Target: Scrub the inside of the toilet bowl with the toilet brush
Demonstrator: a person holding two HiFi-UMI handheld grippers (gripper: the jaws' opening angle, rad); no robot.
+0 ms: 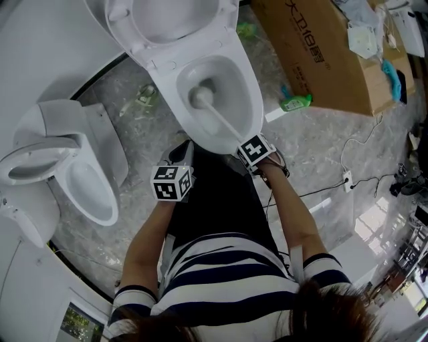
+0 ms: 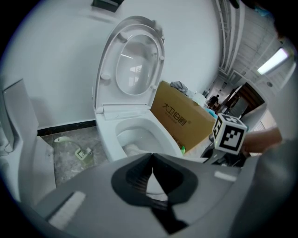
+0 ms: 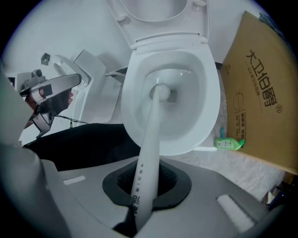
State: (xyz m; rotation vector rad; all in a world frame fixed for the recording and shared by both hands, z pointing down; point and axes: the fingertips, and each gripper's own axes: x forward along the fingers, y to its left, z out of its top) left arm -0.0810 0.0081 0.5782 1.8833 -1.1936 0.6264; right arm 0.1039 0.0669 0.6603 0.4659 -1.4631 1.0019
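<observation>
The white toilet [image 1: 251,100] stands with its lid [image 1: 167,20] raised. The white toilet brush [image 1: 221,115] slants into the bowl, its head [image 1: 202,97] low near the drain. My right gripper [image 1: 255,151] is at the bowl's near rim, shut on the brush handle [image 3: 148,153]; in the right gripper view the brush head [image 3: 160,91] rests inside the bowl [image 3: 205,83]. My left gripper [image 1: 173,182] hovers to the left of the bowl, over the person's dark trousers. Its jaws [image 2: 152,158] are shut and hold nothing, pointing at the bowl [image 2: 139,132].
A second white toilet [image 1: 73,180] stands at the left. At the right lies a big cardboard box [image 1: 321,53] with a green bottle [image 1: 296,102] on the floor beside it. A cable with a socket [image 1: 346,178] trails across the marble floor.
</observation>
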